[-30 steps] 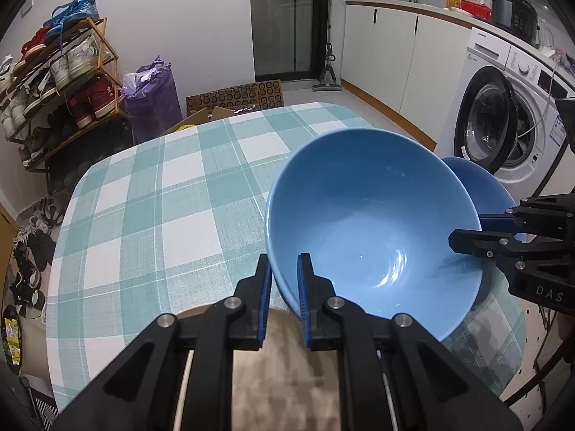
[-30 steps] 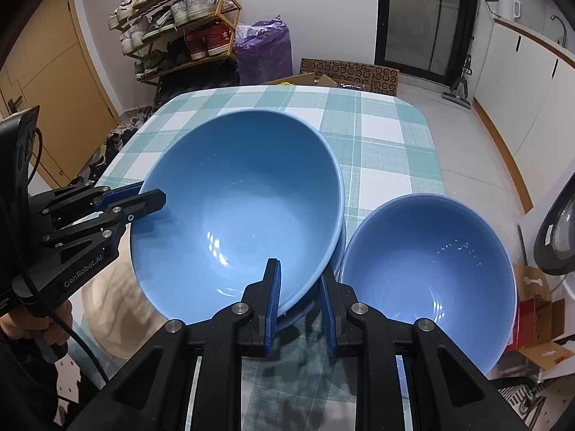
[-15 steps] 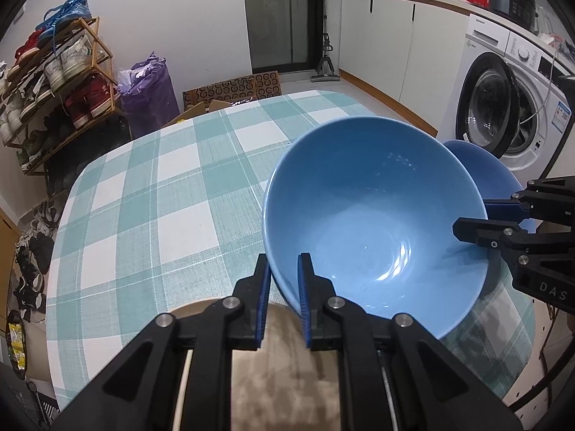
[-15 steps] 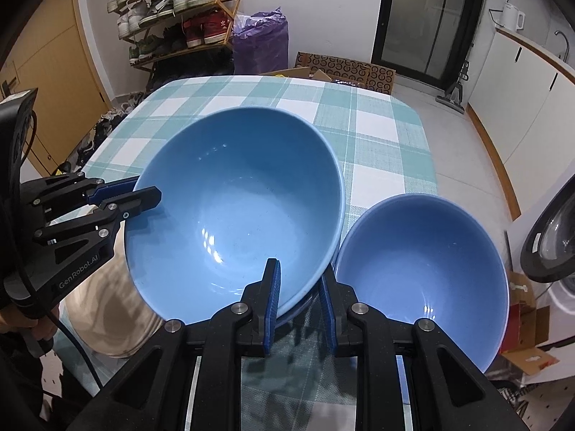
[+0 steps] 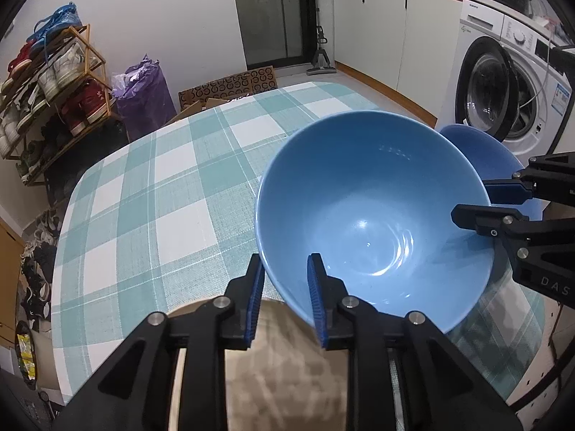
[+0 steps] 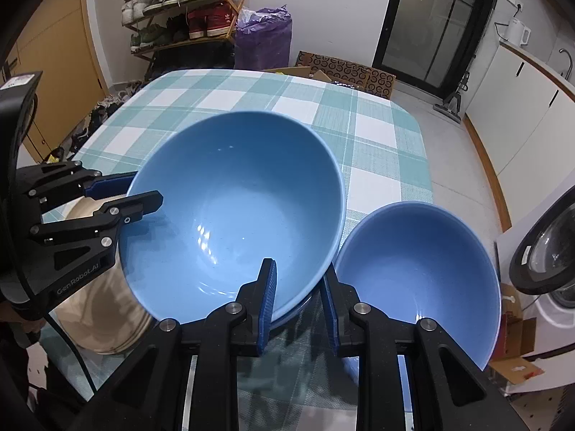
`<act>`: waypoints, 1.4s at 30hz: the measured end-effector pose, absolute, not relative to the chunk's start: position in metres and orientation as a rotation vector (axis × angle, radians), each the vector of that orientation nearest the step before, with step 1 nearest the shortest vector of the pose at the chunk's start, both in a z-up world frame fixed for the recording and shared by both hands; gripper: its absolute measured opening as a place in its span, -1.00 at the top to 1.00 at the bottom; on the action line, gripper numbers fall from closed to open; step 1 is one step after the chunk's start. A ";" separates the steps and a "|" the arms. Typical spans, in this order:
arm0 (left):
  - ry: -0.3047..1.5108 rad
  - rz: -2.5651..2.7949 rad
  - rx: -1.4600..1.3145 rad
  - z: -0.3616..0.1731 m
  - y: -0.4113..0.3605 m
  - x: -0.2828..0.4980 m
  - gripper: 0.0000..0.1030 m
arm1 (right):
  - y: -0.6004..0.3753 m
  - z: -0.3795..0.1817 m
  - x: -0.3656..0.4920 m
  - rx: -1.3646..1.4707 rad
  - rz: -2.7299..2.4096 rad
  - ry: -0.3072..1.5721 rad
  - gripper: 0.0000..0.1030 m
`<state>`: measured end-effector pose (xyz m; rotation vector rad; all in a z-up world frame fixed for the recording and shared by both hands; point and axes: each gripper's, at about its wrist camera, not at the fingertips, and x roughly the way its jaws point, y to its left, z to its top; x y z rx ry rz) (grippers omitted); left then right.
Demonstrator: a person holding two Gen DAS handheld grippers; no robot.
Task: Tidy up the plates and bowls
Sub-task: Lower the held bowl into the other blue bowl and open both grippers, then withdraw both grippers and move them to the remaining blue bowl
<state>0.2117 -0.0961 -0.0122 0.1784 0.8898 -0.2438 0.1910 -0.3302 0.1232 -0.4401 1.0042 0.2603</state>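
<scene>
The large bowl (image 6: 233,208) is showing a plain light blue, glossy inside, and the smaller bowl (image 6: 420,269) beside it is wearing a slightly deeper blue. The table (image 5: 143,215) is carrying a teal and white check. A beige plate (image 6: 100,316) is lying under the large bowl's edge. Both tools, left (image 5: 285,298) and right (image 6: 300,301), are showing black frames with blue pads. A purple bag (image 6: 264,36) is glinting by the wall.

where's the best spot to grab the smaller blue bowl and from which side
Probably its thin rim. The smaller blue bowl stands upright and open, so one finger can go inside and one outside the wall. Come from the near edge or the side away from the large blue bowl, whose rim crowds it. The right gripper is nearest.
</scene>
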 end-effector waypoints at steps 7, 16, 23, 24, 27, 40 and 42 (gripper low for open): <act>0.901 -0.241 0.169 -0.014 -0.094 0.213 0.45 | -0.327 0.120 0.190 -0.496 0.247 0.977 0.42; 0.887 -0.263 0.141 -0.001 -0.090 0.209 0.05 | -0.330 0.134 0.185 -0.470 0.279 0.914 -0.11; 0.830 -0.286 0.113 0.017 -0.090 0.201 -0.80 | -0.337 0.147 0.180 -0.389 0.339 0.896 -0.51; 0.828 -0.296 0.108 0.019 -0.090 0.200 -0.84 | -0.339 0.149 0.179 -0.374 0.347 0.890 -0.56; 0.829 -0.325 0.077 0.026 -0.092 0.199 -0.95 | -0.346 0.157 0.178 -0.306 0.363 0.886 -0.69; 0.762 -0.402 0.033 0.066 -0.117 0.193 -1.00 | -0.380 0.205 0.157 -0.207 0.310 0.774 -0.98; 0.748 -0.410 0.050 0.072 -0.123 0.193 -1.00 | -0.389 0.212 0.151 -0.189 0.297 0.762 -0.98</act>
